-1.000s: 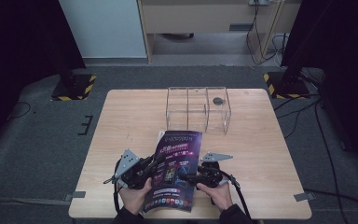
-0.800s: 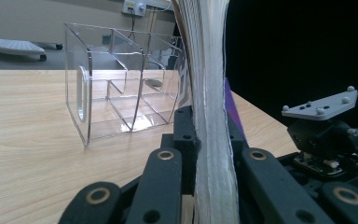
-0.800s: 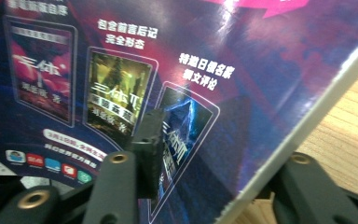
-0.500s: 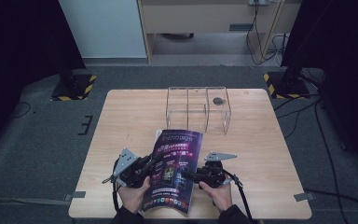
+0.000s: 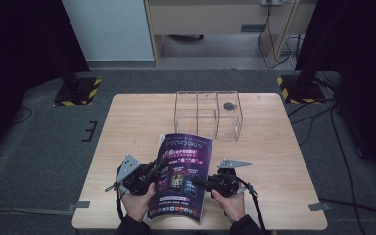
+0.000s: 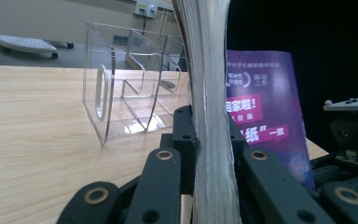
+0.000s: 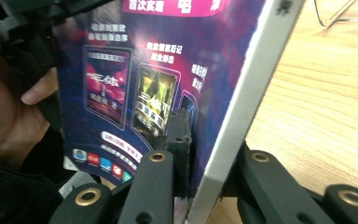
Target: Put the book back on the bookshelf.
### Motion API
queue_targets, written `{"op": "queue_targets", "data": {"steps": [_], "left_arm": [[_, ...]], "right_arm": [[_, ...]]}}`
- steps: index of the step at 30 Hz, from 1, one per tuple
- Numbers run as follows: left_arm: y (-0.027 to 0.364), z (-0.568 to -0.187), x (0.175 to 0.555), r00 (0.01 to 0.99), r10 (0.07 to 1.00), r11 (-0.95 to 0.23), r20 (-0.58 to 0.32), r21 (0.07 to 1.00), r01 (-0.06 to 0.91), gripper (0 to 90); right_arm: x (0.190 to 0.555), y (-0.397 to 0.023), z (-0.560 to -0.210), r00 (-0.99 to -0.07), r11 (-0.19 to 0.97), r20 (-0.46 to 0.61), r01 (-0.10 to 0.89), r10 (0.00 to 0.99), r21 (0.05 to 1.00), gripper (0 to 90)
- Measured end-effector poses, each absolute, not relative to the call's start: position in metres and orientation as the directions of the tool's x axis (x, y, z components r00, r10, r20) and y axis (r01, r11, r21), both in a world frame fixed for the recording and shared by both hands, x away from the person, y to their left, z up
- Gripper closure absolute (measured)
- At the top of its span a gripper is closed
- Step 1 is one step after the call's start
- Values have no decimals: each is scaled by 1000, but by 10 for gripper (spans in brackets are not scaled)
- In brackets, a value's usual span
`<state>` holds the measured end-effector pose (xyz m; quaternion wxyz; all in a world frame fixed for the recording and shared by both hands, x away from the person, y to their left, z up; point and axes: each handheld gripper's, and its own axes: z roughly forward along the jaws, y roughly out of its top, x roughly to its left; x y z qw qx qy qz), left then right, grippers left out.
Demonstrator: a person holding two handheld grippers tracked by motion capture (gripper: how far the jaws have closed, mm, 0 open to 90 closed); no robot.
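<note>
Your left tongs (image 5: 152, 172) grip the magazine (image 5: 181, 176) by its page edge, and your right tongs (image 5: 199, 183), whose jaws have just been closing, now clamp its spine edge. The magazine stands bowed between them, above the tabletop (image 5: 127, 122). A clear organizer (image 5: 208, 113) sits well beyond both tongs.

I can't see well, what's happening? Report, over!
Left gripper and right gripper: jaws shut on purple book. Book raised. Clear organizer beyond, apart.

clear compartmented box (image 5: 208, 115) toward the wooden table's (image 5: 137, 117) far edge, small dark disc (image 5: 229, 105) inside
</note>
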<state>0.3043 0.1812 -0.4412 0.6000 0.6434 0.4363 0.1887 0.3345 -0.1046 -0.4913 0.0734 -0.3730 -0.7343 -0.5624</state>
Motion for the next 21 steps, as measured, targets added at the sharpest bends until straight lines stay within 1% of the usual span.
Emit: {"op": "queue_targets", "data": {"steps": [4, 11, 21], "left_arm": [[184, -442, 306, 545, 787, 107, -289, 934, 340, 793], [187, -443, 309, 536, 792, 109, -294, 931, 349, 754], [192, -446, 315, 507, 813, 97, -287, 925, 367, 611]], "right_arm": [[334, -108, -488, -714, 76, 530, 625, 457, 777, 822], [333, -110, -482, -724, 78, 515, 610, 459, 789, 827], [332, -110, -477, -733, 82, 508, 601, 451, 795, 828]]}}
